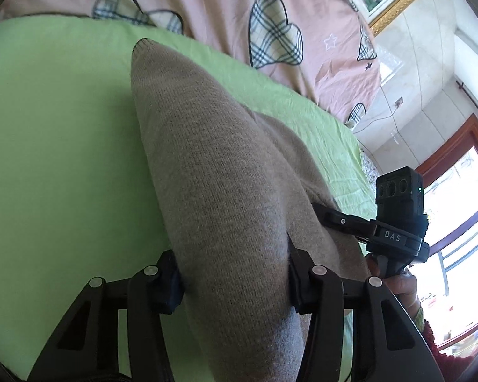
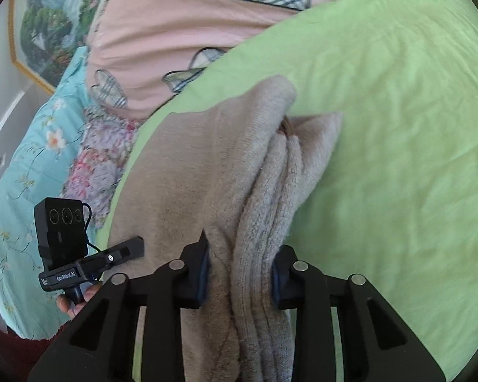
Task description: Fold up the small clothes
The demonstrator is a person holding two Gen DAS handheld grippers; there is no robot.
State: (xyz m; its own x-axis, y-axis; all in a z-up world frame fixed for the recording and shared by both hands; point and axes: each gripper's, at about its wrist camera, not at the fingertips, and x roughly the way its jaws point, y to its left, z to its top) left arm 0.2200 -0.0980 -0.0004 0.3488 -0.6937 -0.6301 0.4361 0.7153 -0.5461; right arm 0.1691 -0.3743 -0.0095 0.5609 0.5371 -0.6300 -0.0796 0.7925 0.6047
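Left gripper [image 1: 234, 281], right gripper [image 2: 240, 281] clamp beige garment [image 1: 213, 172]; fingertips hidden.

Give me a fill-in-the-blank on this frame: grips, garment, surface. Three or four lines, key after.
1. Both grippers, left gripper and right gripper, are shut on the same ____ knit garment.
2. The garment lies over a ____ sheet.
3. Behind the sheet is a pink quilt printed with plaid ____.
4. In the left wrist view, the other gripper appears on the ____ side.

Missing words: beige; green; hearts; right
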